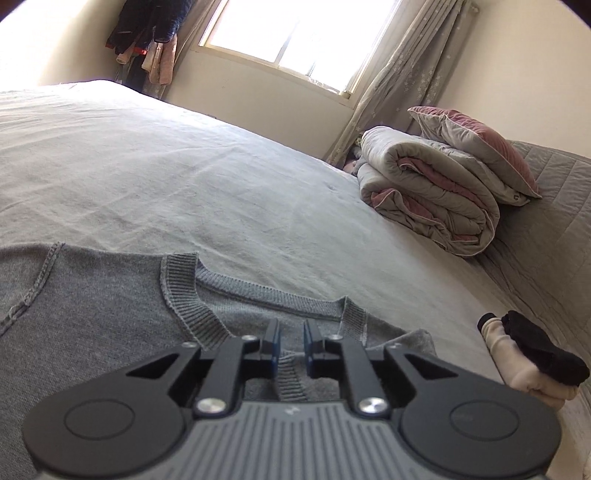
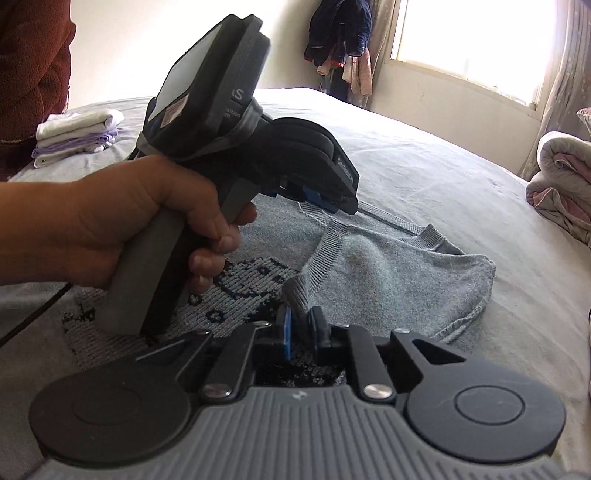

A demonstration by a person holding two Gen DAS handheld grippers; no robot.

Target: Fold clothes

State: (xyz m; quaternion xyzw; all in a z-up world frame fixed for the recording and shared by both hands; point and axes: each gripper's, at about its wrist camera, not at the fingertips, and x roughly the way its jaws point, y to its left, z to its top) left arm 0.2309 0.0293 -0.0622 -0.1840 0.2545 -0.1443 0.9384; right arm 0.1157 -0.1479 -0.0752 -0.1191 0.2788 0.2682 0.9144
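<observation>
sunlit window (image 1: 295, 33) behind grey bed (image 1: 184, 166)

One grey sweater (image 2: 388, 273) is lying on one bed (image 1: 184, 166). Two grippers are showing, left (image 1: 291, 341) and right (image 2: 301, 325). One folded stack (image 2: 75, 136) is sitting at ten o'clock, one rolled quilt (image 1: 424, 192) at two, one pillow (image 1: 476, 147) resting atop it.

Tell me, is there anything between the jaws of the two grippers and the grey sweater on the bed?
Nothing visible is in the way. The right gripper already pinches a ribbed fold of the grey sweater, and the left gripper sits right at its collar. The socks lie apart, off to the side.
</observation>
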